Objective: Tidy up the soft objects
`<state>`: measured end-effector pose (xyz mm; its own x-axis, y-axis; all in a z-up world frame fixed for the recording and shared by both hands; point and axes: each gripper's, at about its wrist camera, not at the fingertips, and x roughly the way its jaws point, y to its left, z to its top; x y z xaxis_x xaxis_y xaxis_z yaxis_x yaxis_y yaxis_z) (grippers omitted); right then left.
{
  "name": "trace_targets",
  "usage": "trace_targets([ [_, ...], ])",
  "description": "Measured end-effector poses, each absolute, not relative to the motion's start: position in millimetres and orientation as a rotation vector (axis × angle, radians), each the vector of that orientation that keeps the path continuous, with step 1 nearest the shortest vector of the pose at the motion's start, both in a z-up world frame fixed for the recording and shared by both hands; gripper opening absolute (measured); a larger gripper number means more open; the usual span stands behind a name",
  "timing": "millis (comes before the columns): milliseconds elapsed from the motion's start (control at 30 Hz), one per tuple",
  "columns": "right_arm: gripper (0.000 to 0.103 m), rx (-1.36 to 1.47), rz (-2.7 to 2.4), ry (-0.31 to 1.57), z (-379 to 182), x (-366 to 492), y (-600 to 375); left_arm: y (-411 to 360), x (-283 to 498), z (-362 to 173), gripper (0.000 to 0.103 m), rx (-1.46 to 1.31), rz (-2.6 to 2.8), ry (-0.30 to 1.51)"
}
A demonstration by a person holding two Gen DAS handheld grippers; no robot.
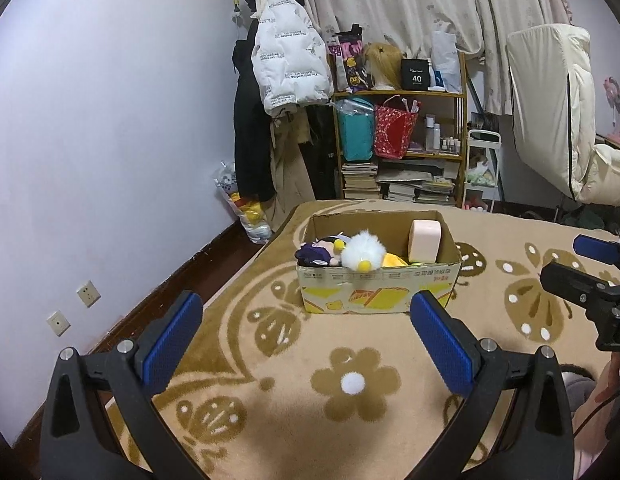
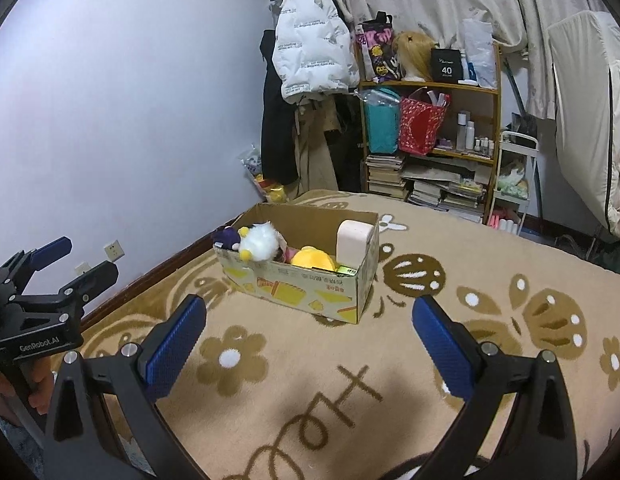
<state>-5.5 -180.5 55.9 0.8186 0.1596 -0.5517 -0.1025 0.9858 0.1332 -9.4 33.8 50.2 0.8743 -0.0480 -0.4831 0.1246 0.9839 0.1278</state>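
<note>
So, both tools idle over the rug, box loaded.
left gripper (image 1: 306, 340): blue pads spread wide, nothing between them, hovering above the tan flower-pattern rug (image 1: 350, 420) just short of the box. Also seen at the left edge of the right wrist view, held by a hand (image 2: 38, 392).
cardboard box (image 1: 374, 288): sits on the rug ahead of both grippers, open top. Long axis runs left-right in the left wrist view; in the right wrist view it runs from near-right to far-left, near corner pointing at the camera.
dark purple plush (image 1: 314, 254): left end of the box, lying against the front wall.
white fluffy plush (image 1: 364, 254): just right of the purple one, touching it, yellow bits showing (beak or feet, cannot tell).
yellow plush (image 2: 312, 258): mid-box, low, mostly below the rim.
pink block (image 1: 424, 240): right end of the box, standing upright on its short end, long axis vertical, top above the rim, leaning on the right wall.
right gripper (image 2: 310, 340): blue pads wide apart, empty, above the rug on the box's right side.
</note>
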Motion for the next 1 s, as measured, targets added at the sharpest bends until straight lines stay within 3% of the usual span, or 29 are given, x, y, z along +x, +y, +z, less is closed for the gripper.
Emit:
trace_targets([
  [1000,0.103,0.102,0.14,0.598,50.3,-7.2,-176.1,30.7,-8.8,45.1,0.103,0.174,-0.082,0.518],
])
